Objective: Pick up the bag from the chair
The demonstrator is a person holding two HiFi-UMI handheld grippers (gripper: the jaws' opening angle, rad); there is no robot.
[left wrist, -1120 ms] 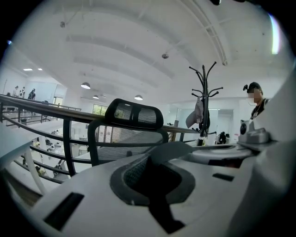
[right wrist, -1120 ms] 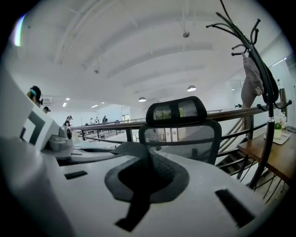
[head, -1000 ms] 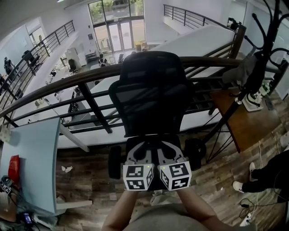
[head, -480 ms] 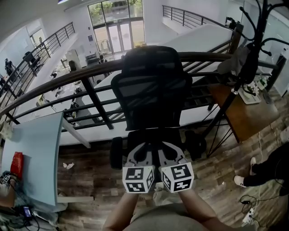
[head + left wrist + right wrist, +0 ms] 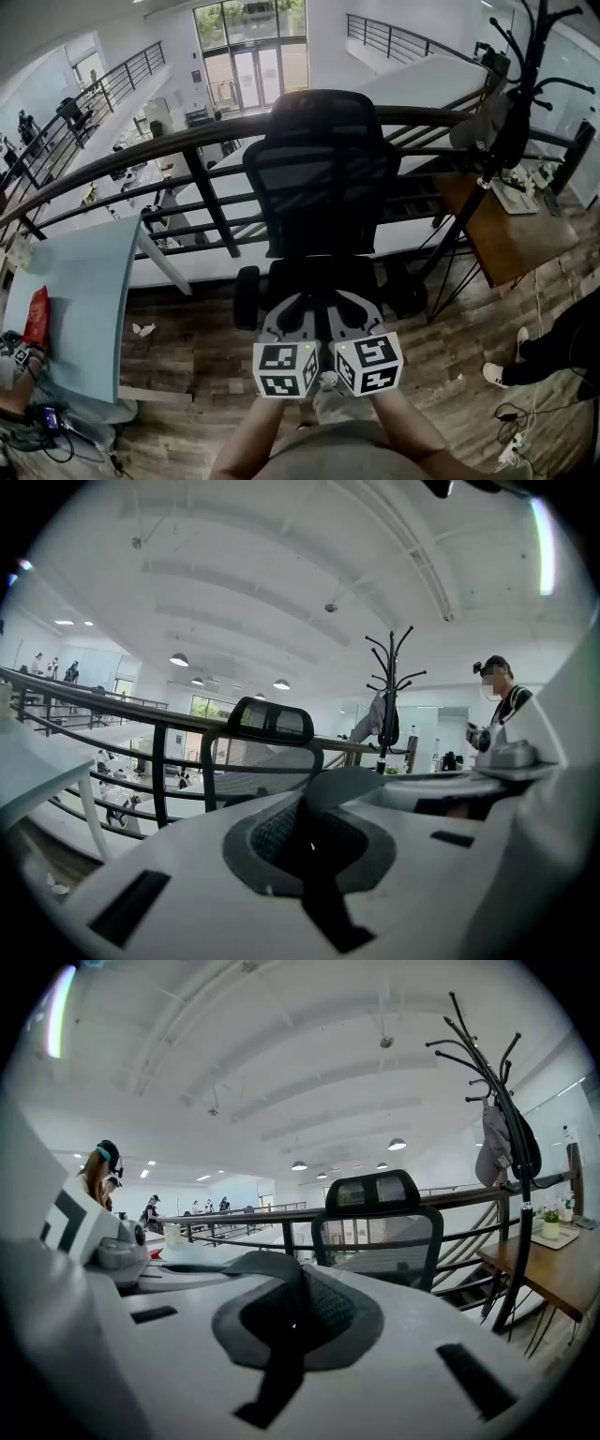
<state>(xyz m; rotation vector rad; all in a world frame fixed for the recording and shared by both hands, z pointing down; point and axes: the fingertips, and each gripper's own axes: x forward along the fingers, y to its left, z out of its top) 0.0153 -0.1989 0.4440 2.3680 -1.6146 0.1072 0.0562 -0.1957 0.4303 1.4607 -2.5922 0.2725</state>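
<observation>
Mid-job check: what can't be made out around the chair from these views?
- Seat, head view: front hidden by left gripper and right gripper; no bag can be made out.
- Seat, both gripper views: blocked by each gripper's own body; only the chair back shows.
- Grey hanging thing, right of the chair: too small to tell bag from cloth.

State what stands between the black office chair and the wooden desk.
A black coat stand rises from the floor between the chair and the wooden desk. The head view shows it, as does the right gripper view.
</observation>
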